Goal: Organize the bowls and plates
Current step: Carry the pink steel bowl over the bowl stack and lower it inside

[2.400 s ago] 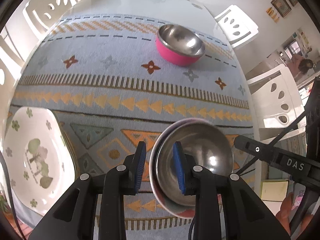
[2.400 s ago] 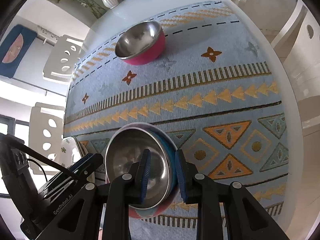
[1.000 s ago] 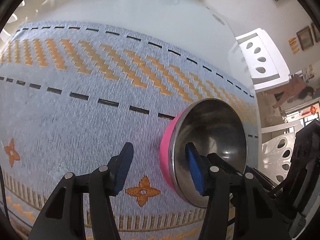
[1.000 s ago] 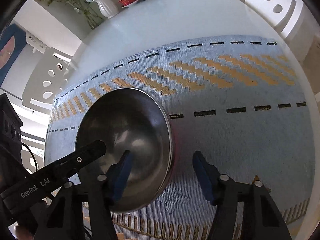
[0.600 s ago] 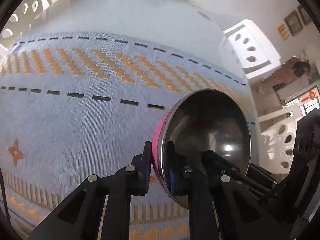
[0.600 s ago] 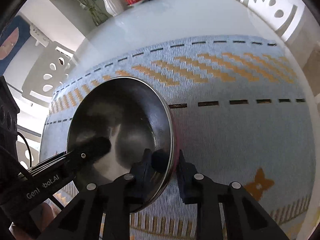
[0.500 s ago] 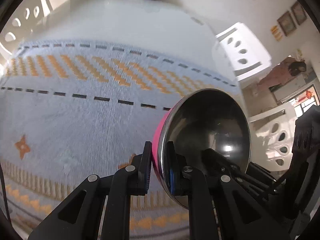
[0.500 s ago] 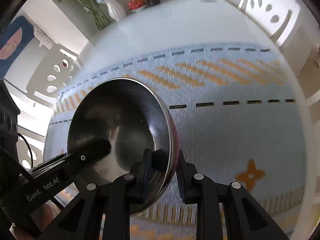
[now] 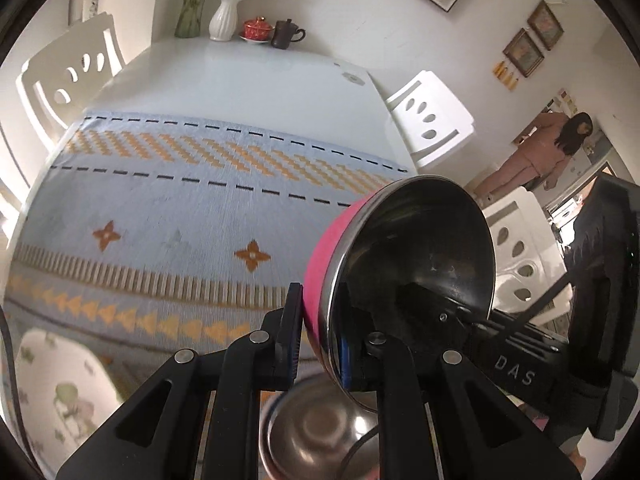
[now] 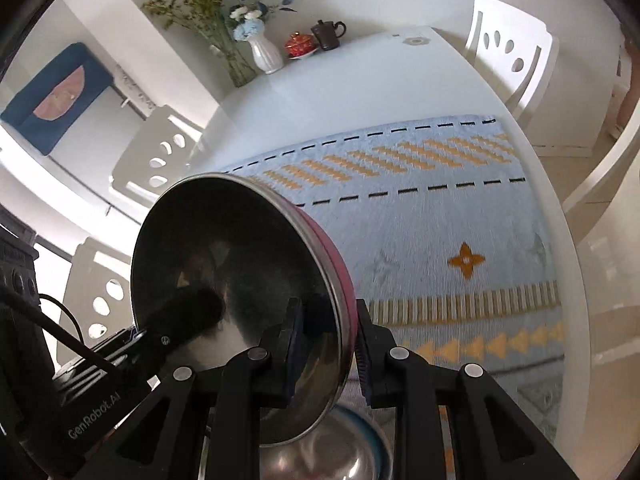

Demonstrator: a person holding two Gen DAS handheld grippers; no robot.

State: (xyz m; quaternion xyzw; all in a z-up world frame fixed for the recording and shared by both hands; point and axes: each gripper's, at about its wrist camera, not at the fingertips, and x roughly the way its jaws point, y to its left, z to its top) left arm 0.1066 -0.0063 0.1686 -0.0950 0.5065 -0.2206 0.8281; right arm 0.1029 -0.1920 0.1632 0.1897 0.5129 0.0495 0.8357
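Observation:
A pink bowl (image 9: 412,264) with a shiny steel inside hangs tilted above the patterned cloth, held from both sides. My left gripper (image 9: 318,336) is shut on its left rim, one pad on the pink wall and one inside. On the opposite rim my right gripper (image 10: 328,336) is shut on the same pink bowl (image 10: 232,280). Just below, at the bottom edge, sits a steel bowl (image 9: 320,440) with a blue outside (image 10: 340,452), partly hidden by the fingers. A white floral plate (image 9: 60,400) lies at the lower left.
The blue and orange cloth (image 9: 180,208) covers the near half of the white table. A vase (image 9: 224,20), a red cup and a dark teapot stand at the far end. White chairs (image 9: 432,120) ring the table. A person (image 9: 552,148) stands far off.
Both grippers closed on the pink bowl's rim and raised it off the cloth, drawing it back. The blue-sided steel bowl and the floral plate have come into view below.

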